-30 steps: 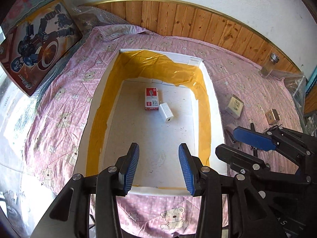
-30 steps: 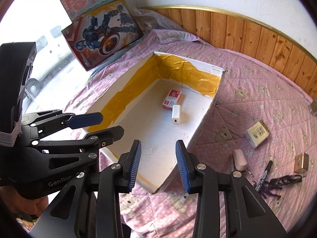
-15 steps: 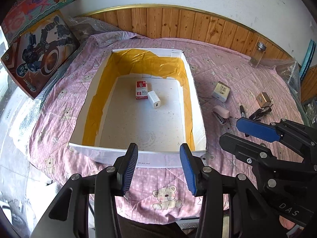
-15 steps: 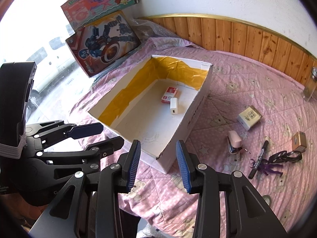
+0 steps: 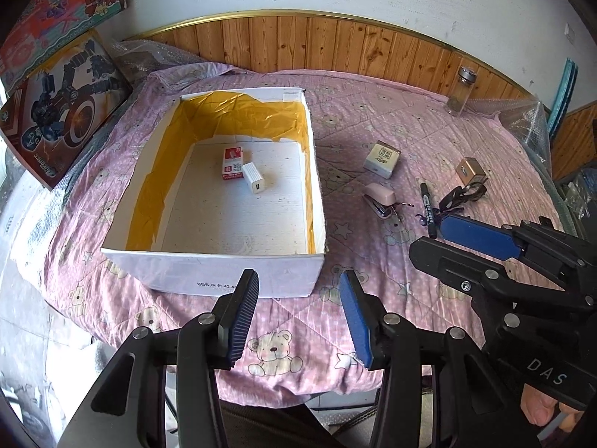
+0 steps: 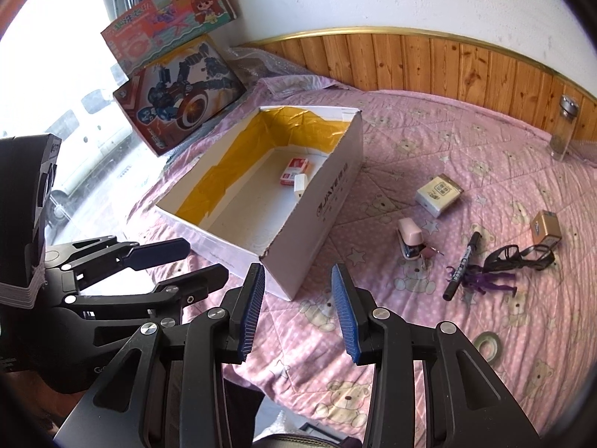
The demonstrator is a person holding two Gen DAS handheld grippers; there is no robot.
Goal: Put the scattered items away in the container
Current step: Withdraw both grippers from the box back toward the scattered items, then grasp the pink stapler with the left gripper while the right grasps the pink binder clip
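a: what is seen, left to right?

b: the box (image 5: 220, 265) is on the left, with a red pack (image 5: 232, 163) and a white charger (image 5: 253, 182) inside. the stapler (image 5: 380, 199), pen (image 5: 428, 210) and glasses (image 6: 522, 257) are scattered on the bed (image 5: 373, 246) to its right.

a: and the fingers?

b: the left gripper (image 5: 298, 317) and right gripper (image 6: 298, 311) are held spread, nothing pinched. a new pick seems due; the stapler could be reached next.
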